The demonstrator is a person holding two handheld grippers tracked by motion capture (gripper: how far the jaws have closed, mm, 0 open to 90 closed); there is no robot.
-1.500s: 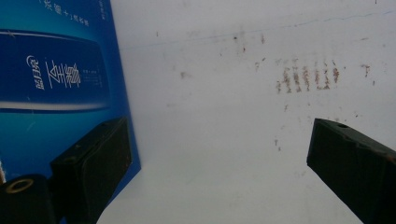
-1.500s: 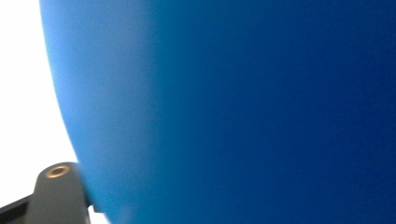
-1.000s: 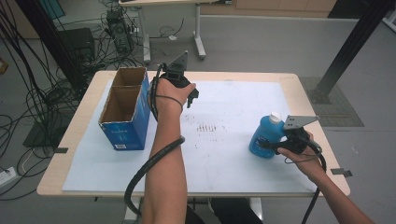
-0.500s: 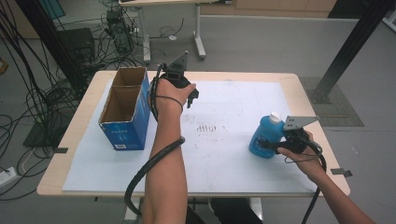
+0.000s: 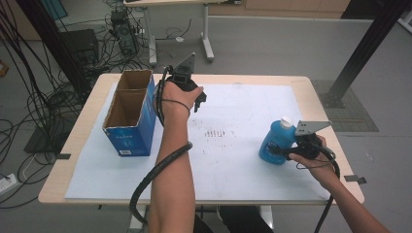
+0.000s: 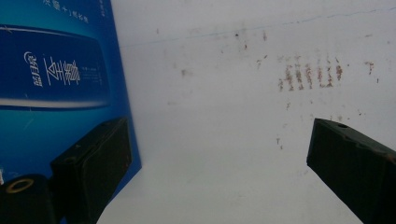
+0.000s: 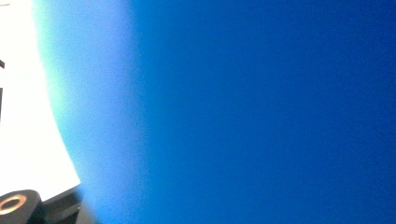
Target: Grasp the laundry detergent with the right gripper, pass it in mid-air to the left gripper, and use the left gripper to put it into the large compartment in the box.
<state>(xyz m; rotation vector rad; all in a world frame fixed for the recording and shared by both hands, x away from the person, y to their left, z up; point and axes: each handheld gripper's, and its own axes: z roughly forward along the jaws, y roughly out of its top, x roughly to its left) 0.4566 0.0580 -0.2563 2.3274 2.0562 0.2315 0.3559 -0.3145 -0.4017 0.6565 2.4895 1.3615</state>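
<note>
right gripper (image 5: 284, 149) – jaws just closing, clamped on blue bottle (image 5: 273, 143), right of frame | left gripper (image 5: 199, 99) – jaws wide, holding nothing, beside blue box (image 5: 132, 128), upper left

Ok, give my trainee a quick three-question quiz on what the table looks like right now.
1. True or false: the left gripper has its jaws shut on the blue carton.
2. What is the right gripper shut on?
A. a cable
B. the blue bottle
C. the carton
3. Fill in: the bottle's cap is ____ in colour.

Key:
1. False. In the left gripper view its jaws stand wide apart over the white sheet, beside the carton.
2. B. The bottle stands upright on the sheet.
3. White.
</note>
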